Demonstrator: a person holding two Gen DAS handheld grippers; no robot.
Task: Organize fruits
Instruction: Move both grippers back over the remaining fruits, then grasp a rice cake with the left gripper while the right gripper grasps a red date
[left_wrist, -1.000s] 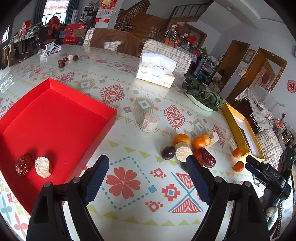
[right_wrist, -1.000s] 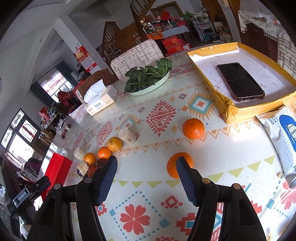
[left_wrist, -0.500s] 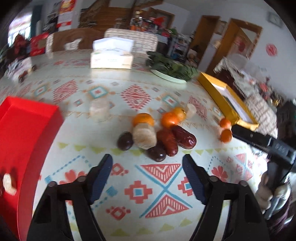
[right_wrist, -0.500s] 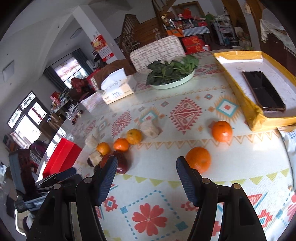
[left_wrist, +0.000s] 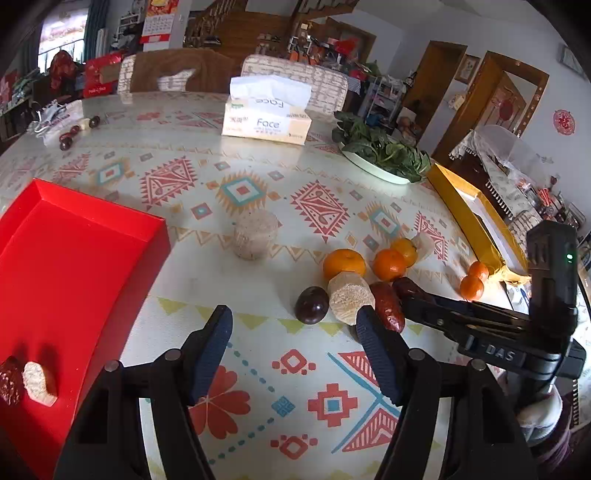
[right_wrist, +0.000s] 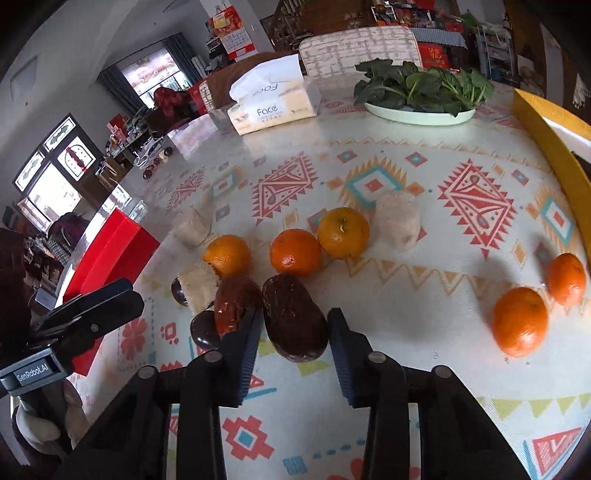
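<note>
A large dark red date (right_wrist: 295, 317) lies between the fingers of my right gripper (right_wrist: 291, 343). Its jaws are closing and both pads touch the date's sides. Beside it sit a redder date (right_wrist: 236, 299), two dark plums (right_wrist: 205, 328), beige cake pieces (right_wrist: 199, 284) and three oranges (right_wrist: 295, 251). Two more oranges (right_wrist: 519, 321) lie to the right. My left gripper (left_wrist: 293, 332) is open over bare tablecloth, just short of a dark plum (left_wrist: 311, 304). The red tray (left_wrist: 92, 236) on the left holds a date (left_wrist: 9, 376) and a beige piece (left_wrist: 37, 376).
A tissue box (left_wrist: 266, 122) and a plate of greens (left_wrist: 380, 155) stand at the back. A yellow box (left_wrist: 476, 221) lines the right edge. A lone beige piece (left_wrist: 255, 238) sits mid-table. Small dark fruits (left_wrist: 74, 131) lie far left. Chairs stand behind the table.
My right gripper swung left from the two oranges to the fruit cluster and its jaws narrowed around the dark date. My left gripper shifted right toward the cluster, jaws slightly narrower.
</note>
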